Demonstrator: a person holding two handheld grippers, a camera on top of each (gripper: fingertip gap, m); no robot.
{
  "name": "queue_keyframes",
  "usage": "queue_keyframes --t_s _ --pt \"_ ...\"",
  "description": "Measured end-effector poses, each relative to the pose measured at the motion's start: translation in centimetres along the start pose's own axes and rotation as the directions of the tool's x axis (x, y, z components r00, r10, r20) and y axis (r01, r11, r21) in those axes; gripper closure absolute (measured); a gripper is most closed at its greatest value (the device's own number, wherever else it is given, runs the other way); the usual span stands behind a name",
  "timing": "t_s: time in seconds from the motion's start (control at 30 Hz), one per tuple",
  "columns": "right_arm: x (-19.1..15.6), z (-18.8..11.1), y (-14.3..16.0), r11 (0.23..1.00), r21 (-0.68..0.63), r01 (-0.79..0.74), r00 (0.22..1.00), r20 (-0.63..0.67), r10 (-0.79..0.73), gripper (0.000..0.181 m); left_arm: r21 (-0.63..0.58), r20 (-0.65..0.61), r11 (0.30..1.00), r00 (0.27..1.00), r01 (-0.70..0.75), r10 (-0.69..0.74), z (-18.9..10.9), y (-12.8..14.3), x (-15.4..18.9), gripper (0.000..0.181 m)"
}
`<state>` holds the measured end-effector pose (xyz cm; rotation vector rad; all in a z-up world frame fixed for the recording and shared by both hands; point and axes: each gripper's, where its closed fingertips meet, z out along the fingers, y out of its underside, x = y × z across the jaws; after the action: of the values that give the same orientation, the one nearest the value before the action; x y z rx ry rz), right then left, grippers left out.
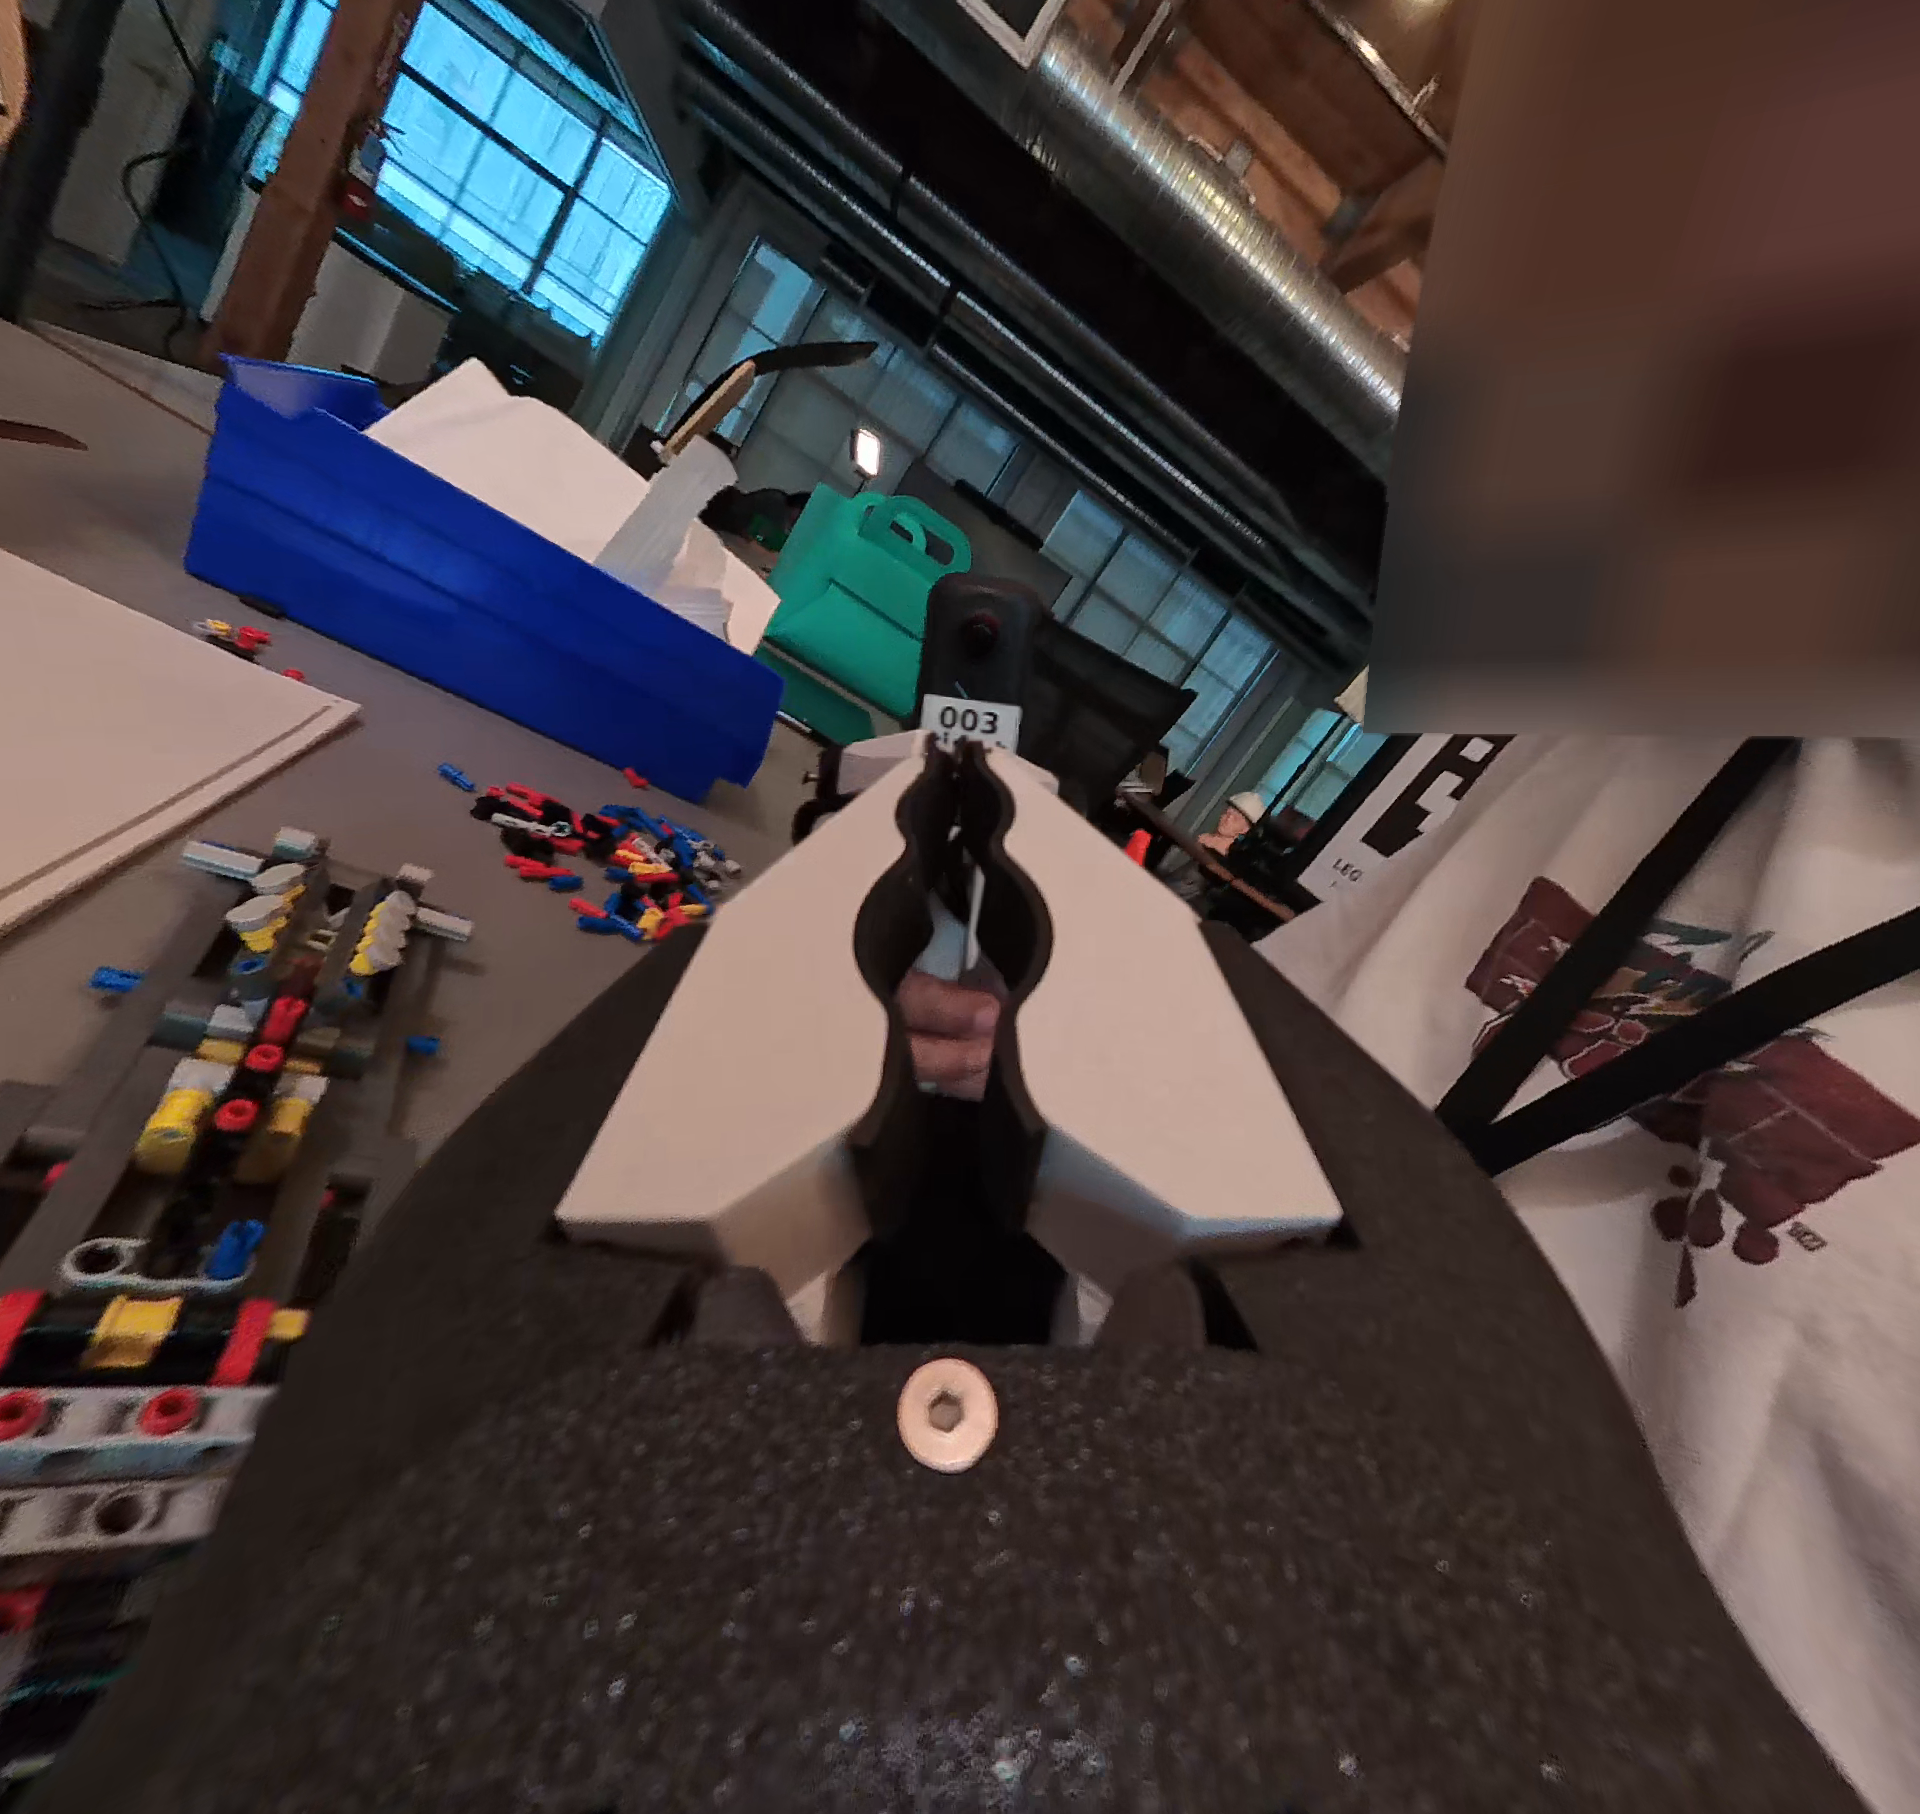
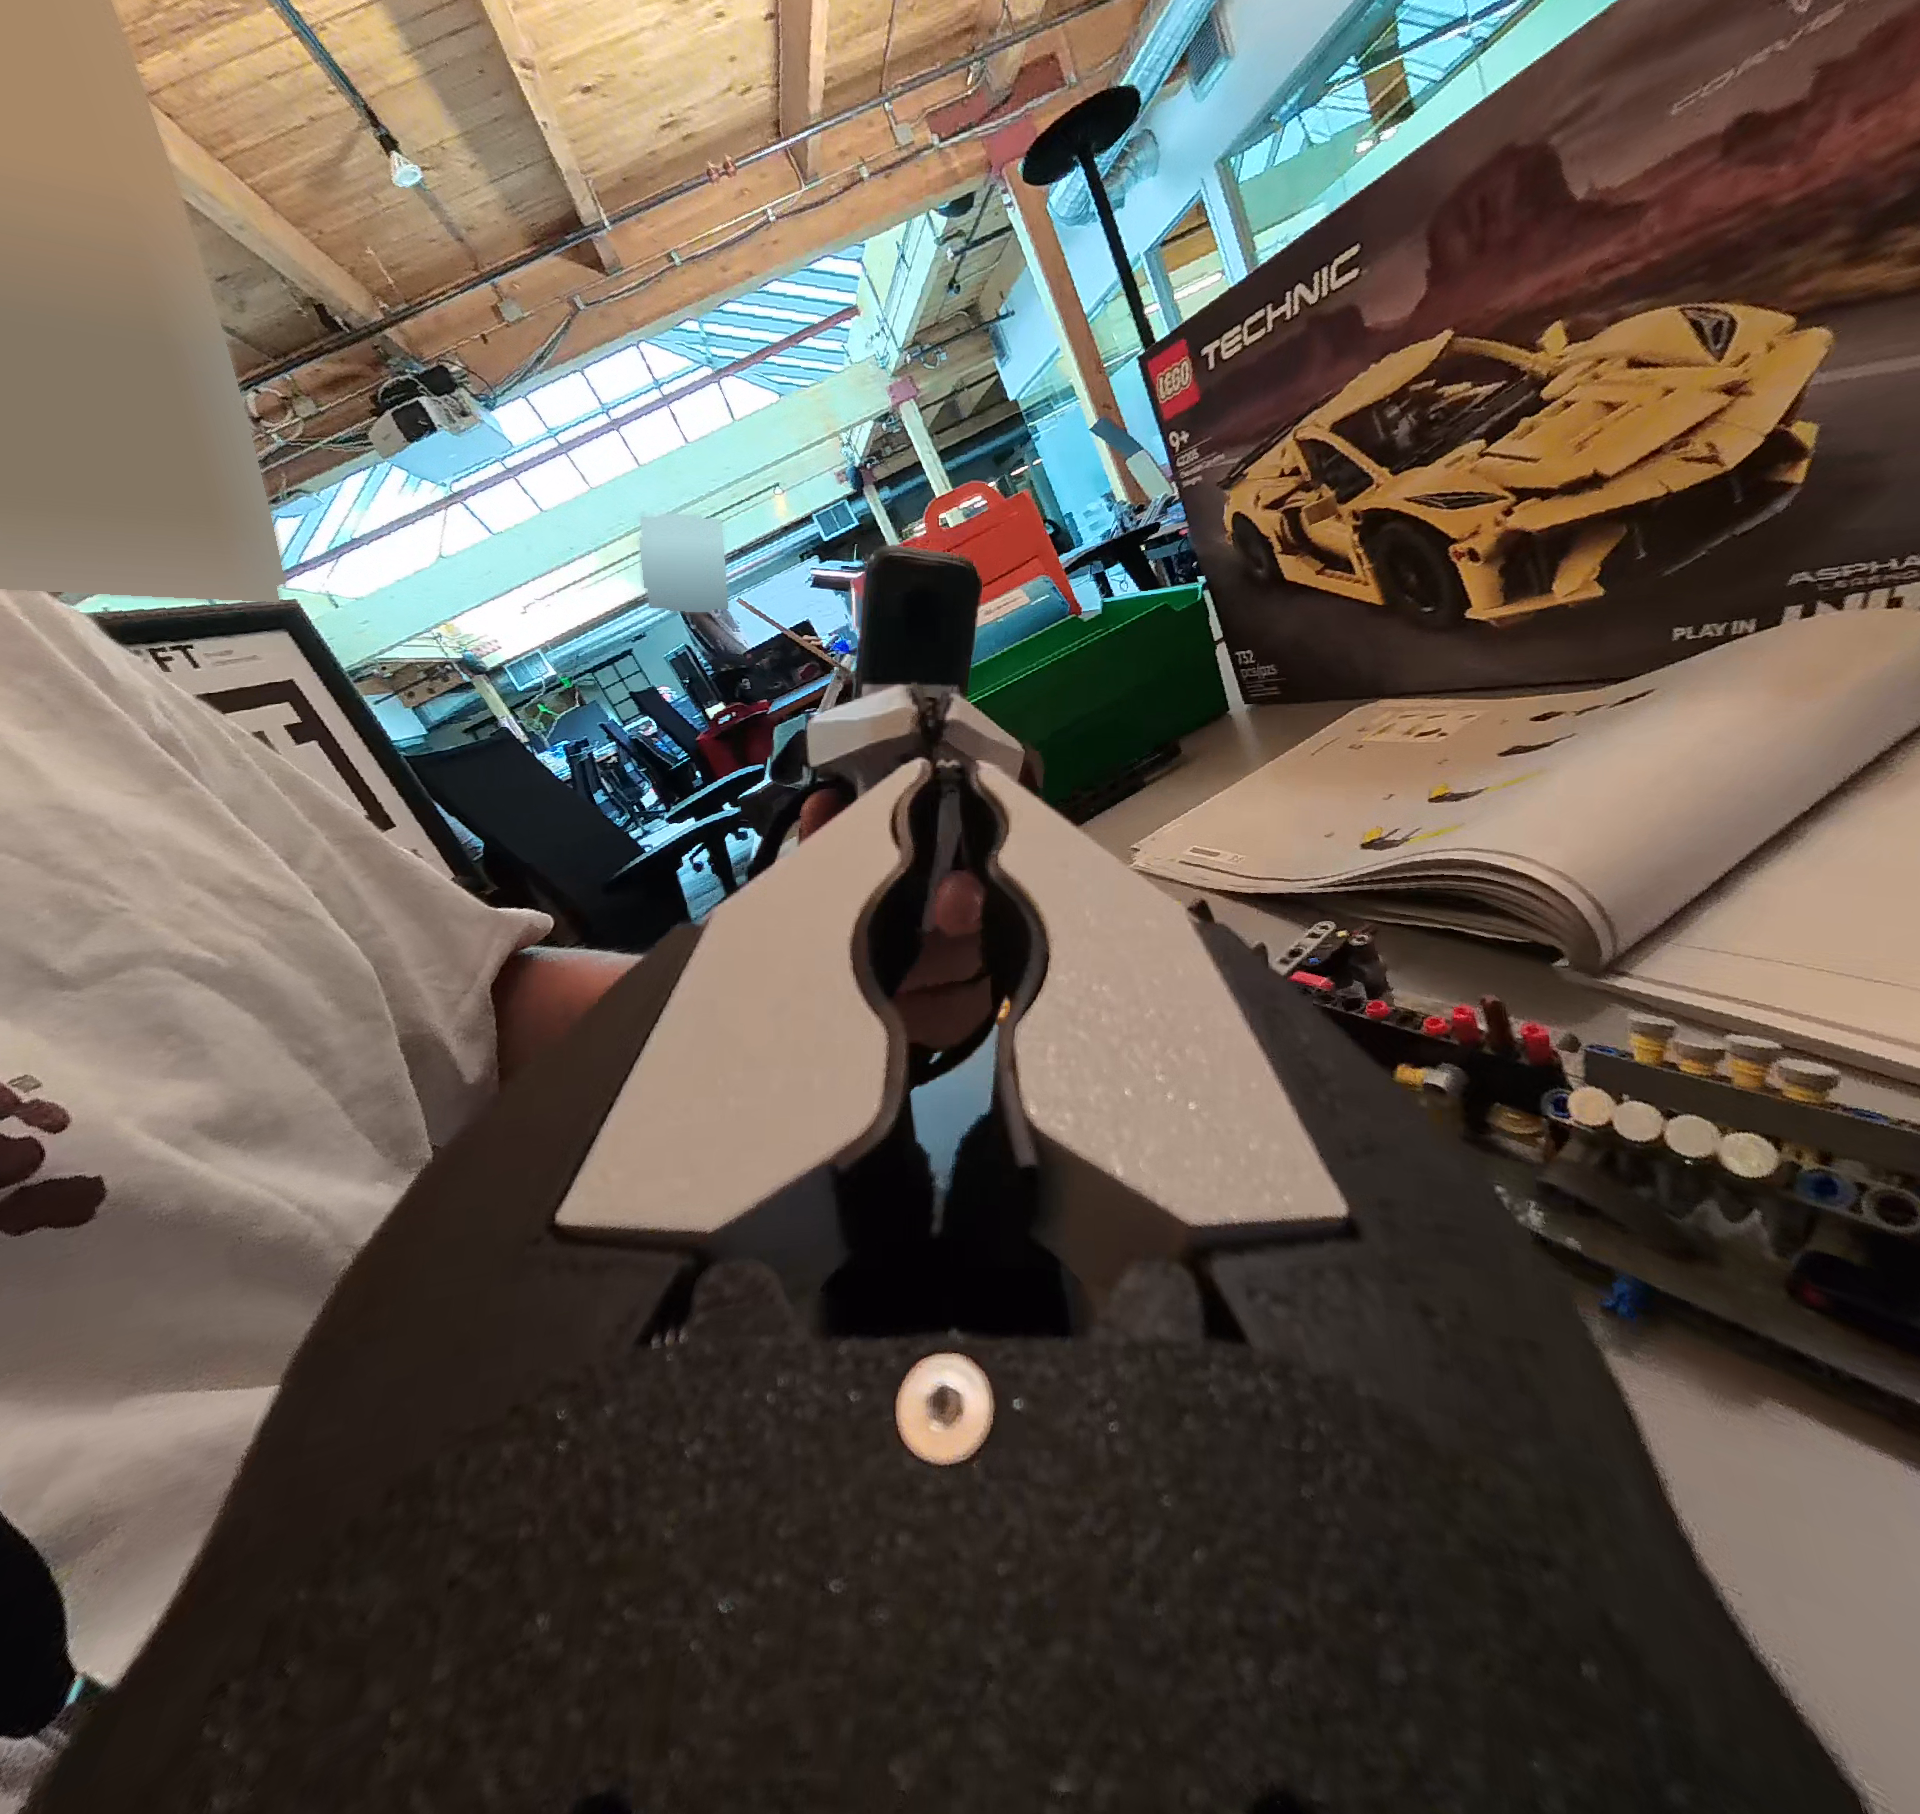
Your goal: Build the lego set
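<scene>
My left gripper [image 1: 954, 762] and right gripper [image 2: 943, 777] are raised off the table and point at each other, tip to tip. Both have their jaws closed. A thin dark piece [image 2: 948, 834] runs between the right jaws, and a small dark bit [image 1: 951, 798] shows at the left tips. The left gripper's grey fingers [image 2: 862, 741] show just beyond the right tips. The half-built lego chassis [image 1: 208, 1141] lies on the table at lower left, and it also shows in the right wrist view [image 2: 1683, 1141] at lower right. Neither gripper touches it.
A pile of loose pieces [image 1: 613, 860] lies before a blue bin [image 1: 447, 580]. An open instruction book [image 2: 1507, 829], the set's box [image 2: 1558, 414] and a green bin [image 2: 1101, 694] stand behind the chassis. A person in a white shirt [image 1: 1714, 1037] is close behind the grippers. The grippers are tip to tip, or close to it.
</scene>
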<state>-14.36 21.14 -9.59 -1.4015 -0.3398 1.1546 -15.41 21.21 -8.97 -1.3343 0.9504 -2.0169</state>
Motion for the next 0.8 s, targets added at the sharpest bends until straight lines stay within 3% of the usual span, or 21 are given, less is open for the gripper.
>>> queue_keyframes --t_s 0.2,0.67,0.73,0.8 --pt "-0.3 0.5 0.6 1.0 -0.026 -0.014 1.0 0.013 0.015 0.179 0.041 -0.076 0.995 0.994 0.088 -0.084 0.8 0.1 0.6 0.181" --pt "-0.4 0.2 0.1 0.999 0.006 -0.053 0.998 0.03 0.053 0.179 0.036 -0.071 0.995 0.993 0.096 -0.093 0.9 0.1 0.2 0.181" --pt "0.1 -0.1 0.0 0.999 0.001 -0.04 0.999 0.004 0.04 0.179 -0.024 -0.021 0.998 0.998 0.065 -0.066 0.5 0.9 -0.3 0.181" --pt "1.3 -0.7 -0.1 1.0 -0.001 -0.028 0.998 -0.063 0.028 0.179 -0.161 0.066 0.987 0.998 0.013 -0.002 -0.7 2.7 -0.7 0.181"
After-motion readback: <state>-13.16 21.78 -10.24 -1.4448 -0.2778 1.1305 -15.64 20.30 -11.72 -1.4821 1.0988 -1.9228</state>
